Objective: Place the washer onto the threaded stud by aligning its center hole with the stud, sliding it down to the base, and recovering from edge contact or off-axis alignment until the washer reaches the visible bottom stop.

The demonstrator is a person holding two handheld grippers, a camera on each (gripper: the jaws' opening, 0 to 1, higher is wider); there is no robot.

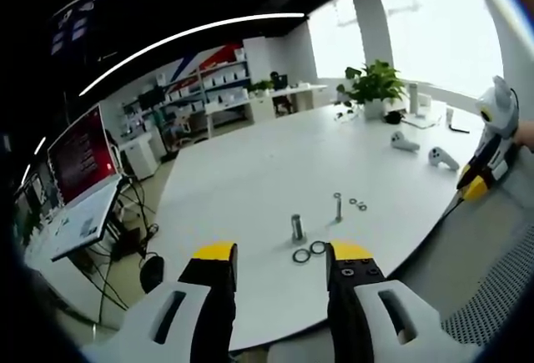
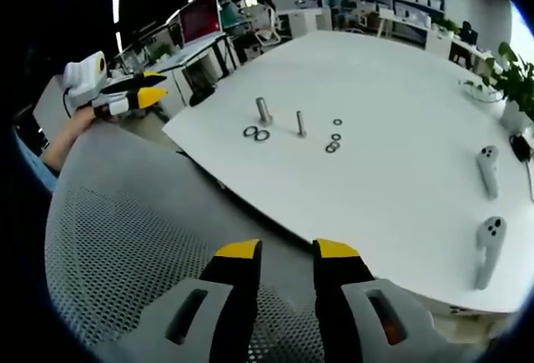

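Washers (image 1: 309, 252) beside studs (image 1: 297, 227), controllers (image 2: 486, 169) apart.

No text, label, brand or number can be read in either view. In the left gripper view a monitor (image 1: 81, 156) at the left of the frame shows a red screen with pale rows (lines of writing perhaps, but too small and blurred to make out). The same red monitor (image 2: 201, 14) sits at the upper left of the right gripper view, equally unreadable.
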